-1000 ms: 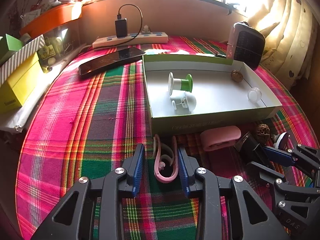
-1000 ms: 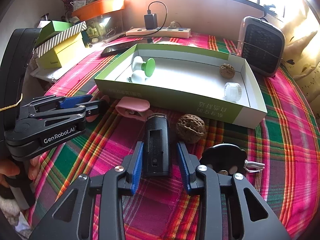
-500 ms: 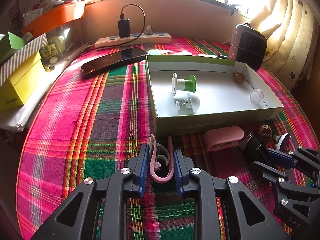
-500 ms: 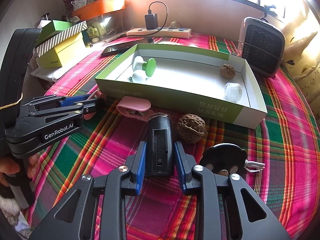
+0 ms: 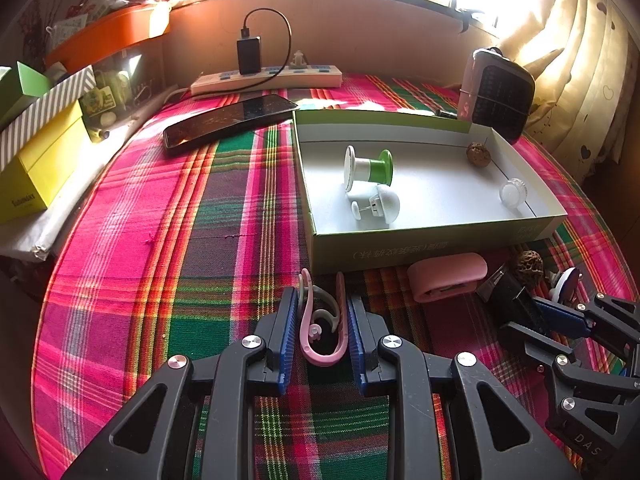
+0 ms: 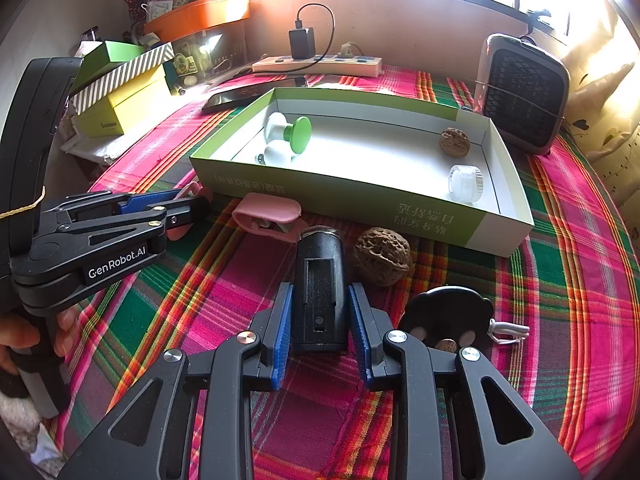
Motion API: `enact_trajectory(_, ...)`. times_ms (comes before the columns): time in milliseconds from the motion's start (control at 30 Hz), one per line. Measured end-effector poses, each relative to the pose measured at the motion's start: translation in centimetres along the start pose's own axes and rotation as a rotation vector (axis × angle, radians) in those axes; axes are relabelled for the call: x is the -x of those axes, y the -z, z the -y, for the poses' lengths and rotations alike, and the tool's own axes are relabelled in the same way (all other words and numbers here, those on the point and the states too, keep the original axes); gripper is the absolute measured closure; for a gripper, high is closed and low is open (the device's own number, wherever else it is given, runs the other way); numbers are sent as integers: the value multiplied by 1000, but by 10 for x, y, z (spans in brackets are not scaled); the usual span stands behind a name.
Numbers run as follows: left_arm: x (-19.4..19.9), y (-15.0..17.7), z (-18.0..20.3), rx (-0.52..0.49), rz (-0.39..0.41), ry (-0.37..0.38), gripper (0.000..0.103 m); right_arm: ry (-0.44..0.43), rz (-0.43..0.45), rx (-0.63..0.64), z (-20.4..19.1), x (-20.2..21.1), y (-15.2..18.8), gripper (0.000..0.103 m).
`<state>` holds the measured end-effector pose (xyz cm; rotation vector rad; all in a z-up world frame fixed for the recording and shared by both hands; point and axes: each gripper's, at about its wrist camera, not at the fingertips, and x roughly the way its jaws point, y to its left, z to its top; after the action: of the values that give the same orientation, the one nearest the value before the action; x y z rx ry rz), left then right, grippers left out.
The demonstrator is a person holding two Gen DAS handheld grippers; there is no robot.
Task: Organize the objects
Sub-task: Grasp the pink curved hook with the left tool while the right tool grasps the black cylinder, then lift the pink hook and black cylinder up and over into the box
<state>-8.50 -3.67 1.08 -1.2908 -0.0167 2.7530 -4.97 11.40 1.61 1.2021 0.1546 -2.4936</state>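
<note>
My left gripper [image 5: 321, 316] is shut on a pink U-shaped clip [image 5: 322, 322] on the plaid cloth, just in front of the green-and-white box [image 5: 432, 240]. My right gripper [image 6: 320, 312] is shut on a black cylindrical device [image 6: 319, 288] lying on the cloth. The box [image 6: 352, 200] holds a green-and-white spool [image 5: 366, 168], a white knob piece [image 5: 380, 202], a walnut [image 5: 478, 155] and a clear cap [image 5: 512, 192]. A pink case [image 5: 446, 276] and a second walnut [image 6: 382, 256] lie in front of the box.
A black round object with a white cord [image 6: 448, 316] lies right of my right gripper. A phone [image 5: 228, 120], power strip [image 5: 266, 78] and small heater [image 5: 498, 94] stand at the back. Yellow and striped boxes [image 5: 36, 160] sit at the left.
Both grippers have closed: the left onto the pink clip, the right onto the black device. Both objects still rest on the cloth.
</note>
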Motion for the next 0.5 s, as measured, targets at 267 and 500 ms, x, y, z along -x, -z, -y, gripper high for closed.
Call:
enact_trajectory(267,1,0,-1,11,-14,10,81,-3,0,-6,1,1,0,75)
enact_trajectory(500,9,-2,0,6,-2,21,81,-17,17,-9,0,8,-2,75)
